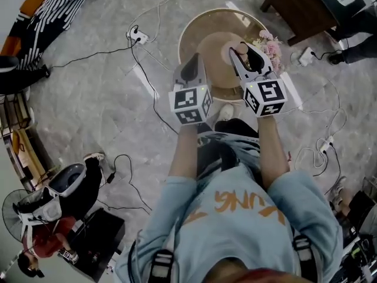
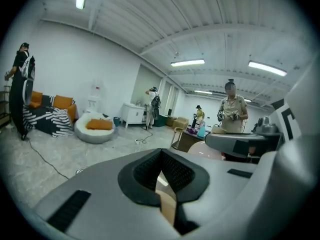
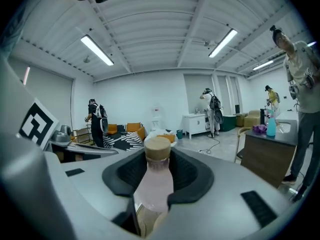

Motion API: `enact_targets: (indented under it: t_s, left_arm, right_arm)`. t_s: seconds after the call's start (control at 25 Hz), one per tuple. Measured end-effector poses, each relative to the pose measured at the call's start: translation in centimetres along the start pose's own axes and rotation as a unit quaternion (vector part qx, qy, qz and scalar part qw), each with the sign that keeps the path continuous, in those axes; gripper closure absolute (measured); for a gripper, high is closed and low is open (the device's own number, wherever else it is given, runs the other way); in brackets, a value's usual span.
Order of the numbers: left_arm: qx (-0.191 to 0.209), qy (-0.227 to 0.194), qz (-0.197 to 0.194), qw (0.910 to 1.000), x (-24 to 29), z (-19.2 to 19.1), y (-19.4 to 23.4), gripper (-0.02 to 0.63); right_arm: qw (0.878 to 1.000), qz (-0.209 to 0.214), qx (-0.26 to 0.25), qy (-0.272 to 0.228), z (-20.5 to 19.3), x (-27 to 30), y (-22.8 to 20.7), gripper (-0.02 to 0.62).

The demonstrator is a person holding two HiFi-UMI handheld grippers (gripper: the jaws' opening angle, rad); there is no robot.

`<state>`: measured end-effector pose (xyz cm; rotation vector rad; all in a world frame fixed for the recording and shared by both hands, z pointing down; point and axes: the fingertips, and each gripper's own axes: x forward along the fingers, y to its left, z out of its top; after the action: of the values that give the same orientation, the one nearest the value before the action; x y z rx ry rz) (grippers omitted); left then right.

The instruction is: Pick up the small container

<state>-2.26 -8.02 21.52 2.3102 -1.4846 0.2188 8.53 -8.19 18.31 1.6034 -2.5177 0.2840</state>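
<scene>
The small container (image 3: pixel 154 184) is a pale pink bottle with a tan cap, upright between the pads of my right gripper (image 3: pixel 157 179), which is shut on it. In the head view the container (image 1: pixel 235 50) shows at the tip of the right gripper (image 1: pixel 242 56), held in the air above the round tan table (image 1: pixel 200 28). My left gripper (image 1: pixel 192 71) hangs beside it on the left, also raised. In the left gripper view that left gripper (image 2: pixel 162 176) has its jaws drawn together with only a thin slit and nothing between them.
Pink flowers (image 1: pixel 270 45) lie at the table's right edge. Cables and a power strip (image 1: pixel 136 37) run over the marble floor. A dark wooden desk (image 1: pixel 300 5) stands at the far right. A white beanbag (image 2: pixel 94 128) and several people are farther off.
</scene>
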Motion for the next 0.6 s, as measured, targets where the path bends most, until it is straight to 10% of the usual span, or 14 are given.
enact_targets:
  t_s: [0.6]
  left_arm:
    - [0.044, -0.056, -0.043, 0.9965, -1.3, 6.4, -5.0, 0.583]
  right_arm:
    - [0.998, 0.006, -0.025, -0.052, 5.6, -2.6, -1.2, 0.445]
